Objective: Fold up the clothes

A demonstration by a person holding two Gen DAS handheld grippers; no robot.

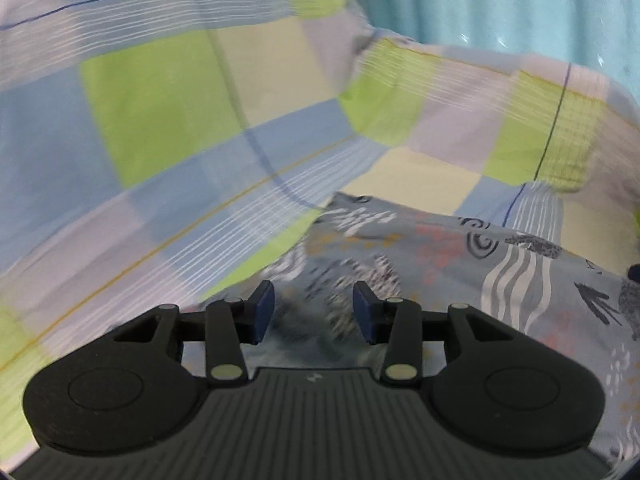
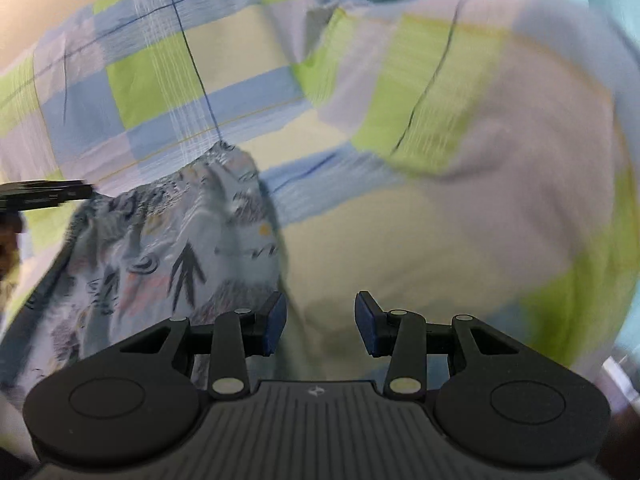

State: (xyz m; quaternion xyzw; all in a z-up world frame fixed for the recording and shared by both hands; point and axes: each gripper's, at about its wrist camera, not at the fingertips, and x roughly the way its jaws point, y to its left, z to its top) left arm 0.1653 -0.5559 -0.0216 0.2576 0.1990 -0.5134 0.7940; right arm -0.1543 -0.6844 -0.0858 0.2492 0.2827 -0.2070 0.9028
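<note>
Garment: a grey-blue printed garment [image 1: 460, 264] with swirls, wavy stripes and arrow-like marks lies rumpled on a checked sheet [image 1: 168, 120]. In the right wrist view the same garment [image 2: 168, 248] is bunched up into a ridge, with its far tip at a crease in the sheet. What kind of clothing it is cannot be told.

Left hand-held gripper: the left hand-held gripper [image 1: 314, 312] hangs low over the garment with its blue pads apart and nothing between them.

Right hand-held gripper: the right hand-held gripper [image 2: 321, 322] is likewise spread and empty, over bare sheet just beside the garment's edge.

Step in hand: neither tool holds cloth, so this reads as a moment between grasps. The heaped cloth shows no flat, squared fold, so the folding looks unfinished. How many folds it already carries cannot be judged.

Next move calls for: probably a hold on an edge or corner of the garment by each tool, low enough to pinch the garment alone and not the sheet under it.

Surface: soft and wrinkled, in green, blue, lilac and cream checks; it looks like a bed, so it will give under pressure.

Room: a pale turquoise curtain [image 1: 500, 0] hangs beyond the bed's far edge. Both views are blurred.
</note>
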